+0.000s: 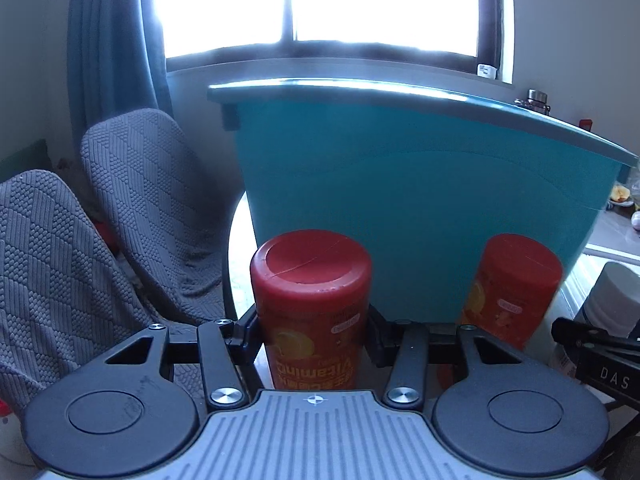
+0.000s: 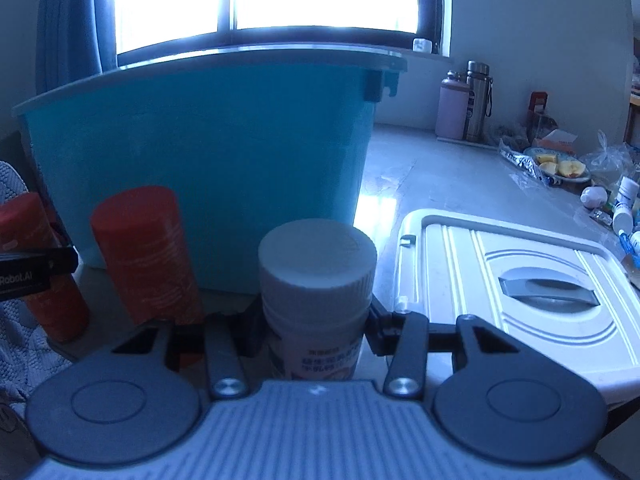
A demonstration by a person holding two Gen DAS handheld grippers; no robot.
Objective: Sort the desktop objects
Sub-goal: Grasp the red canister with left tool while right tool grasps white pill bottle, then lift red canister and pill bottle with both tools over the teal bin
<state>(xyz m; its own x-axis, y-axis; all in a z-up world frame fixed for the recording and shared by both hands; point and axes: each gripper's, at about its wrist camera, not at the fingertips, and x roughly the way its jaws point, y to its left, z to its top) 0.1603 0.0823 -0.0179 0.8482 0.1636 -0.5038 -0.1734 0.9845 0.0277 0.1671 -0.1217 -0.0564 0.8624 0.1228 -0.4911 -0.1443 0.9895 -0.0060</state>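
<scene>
My left hand-held gripper (image 1: 314, 334) clamps a red tube (image 1: 311, 304) at lower centre; my right hand-held gripper (image 2: 314, 330) clamps a white bottle (image 2: 316, 292). Behind both stands a blue bin (image 1: 420, 184) on the tabletop (image 2: 420, 172).

Both cameras sit just behind their own tool, low over the worktop (image 2: 420, 168), looking forward and a little downward toward the window (image 1: 320, 4).

The left view looks along the left tool (image 1: 312, 330) at a red tube (image 1: 312, 308) very near the lens, with chairs (image 1: 132, 200) off to its left.

The right view looks along the right tool (image 2: 316, 328) at a white bottle (image 2: 316, 280), equally near, with a white lid (image 2: 520, 280) to its right.

Both views share the blue bin (image 1: 420, 200) close ahead, the second red tube (image 1: 516, 288), and the window.
</scene>
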